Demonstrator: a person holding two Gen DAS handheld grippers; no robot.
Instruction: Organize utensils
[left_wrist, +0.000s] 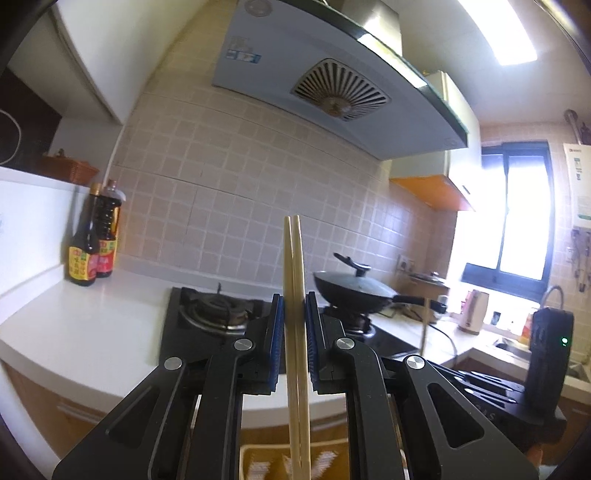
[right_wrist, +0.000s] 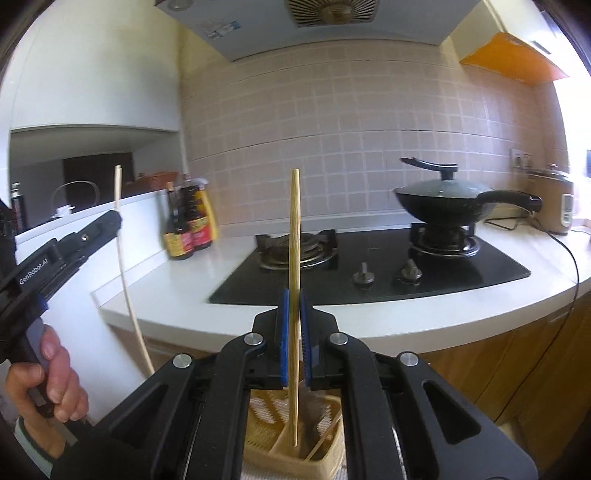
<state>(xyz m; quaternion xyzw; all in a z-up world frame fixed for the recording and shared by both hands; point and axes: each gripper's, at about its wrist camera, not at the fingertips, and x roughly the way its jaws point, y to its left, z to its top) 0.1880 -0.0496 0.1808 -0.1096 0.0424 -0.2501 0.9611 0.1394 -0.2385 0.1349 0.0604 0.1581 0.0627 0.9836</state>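
My left gripper (left_wrist: 294, 301) is shut on a pair of pale wooden chopsticks (left_wrist: 293, 266), held upright; their lower ends point down over a yellow basket (left_wrist: 266, 461). The left gripper also shows at the left of the right wrist view (right_wrist: 118, 218), with its chopsticks (right_wrist: 125, 266) running through it. My right gripper (right_wrist: 294, 295) is shut on a single wooden chopstick (right_wrist: 294, 240), held upright. Its lower tip hangs inside the yellow slotted utensil basket (right_wrist: 269, 435), where another chopstick (right_wrist: 325, 435) lies slanted.
A white counter (right_wrist: 192, 280) carries a black gas hob (right_wrist: 369, 266), a lidded black wok (right_wrist: 439, 199) on the right burner, and two dark sauce bottles (right_wrist: 188, 225) at the back left. A rice cooker (right_wrist: 554, 199) stands far right. A range hood (left_wrist: 332, 92) hangs overhead.
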